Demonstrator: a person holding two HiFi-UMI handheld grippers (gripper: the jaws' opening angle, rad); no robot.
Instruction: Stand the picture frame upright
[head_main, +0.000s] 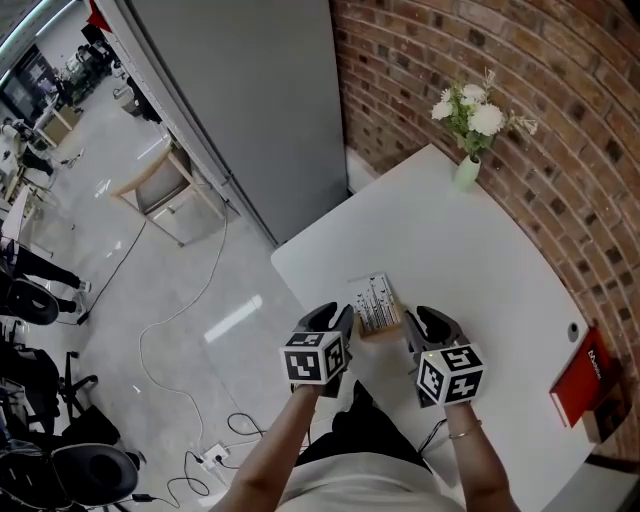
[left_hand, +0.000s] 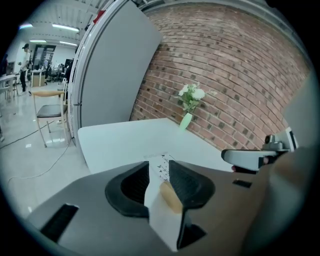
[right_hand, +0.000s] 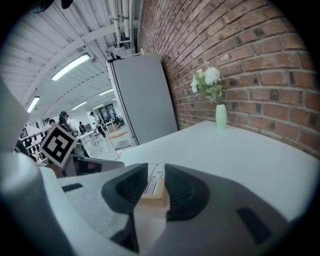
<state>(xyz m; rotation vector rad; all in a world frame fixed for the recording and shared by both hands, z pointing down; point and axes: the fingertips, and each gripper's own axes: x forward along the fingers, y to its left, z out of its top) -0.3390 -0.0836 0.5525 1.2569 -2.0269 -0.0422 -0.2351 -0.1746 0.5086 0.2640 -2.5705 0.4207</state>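
The picture frame (head_main: 376, 300) has a pale wooden rim and a white printed face. It is at the near edge of the white table (head_main: 470, 260), face up and tilted, between my two grippers. My left gripper (head_main: 345, 320) is shut on its left side, and my right gripper (head_main: 412, 325) is shut on its right side. In the left gripper view the frame (left_hand: 161, 167) stands edge-on between the dark pads of the left gripper (left_hand: 159, 182). Likewise, in the right gripper view the frame (right_hand: 155, 179) is pinched in the right gripper (right_hand: 152, 189). Whether the frame's lower edge touches the table is hidden.
A green vase of white flowers (head_main: 467, 165) stands at the table's far corner by the brick wall (head_main: 520, 80). A red book (head_main: 585, 378) lies at the right edge. Left of the table are a grey panel (head_main: 250, 90), a chair (head_main: 165, 190) and floor cables (head_main: 190, 310).
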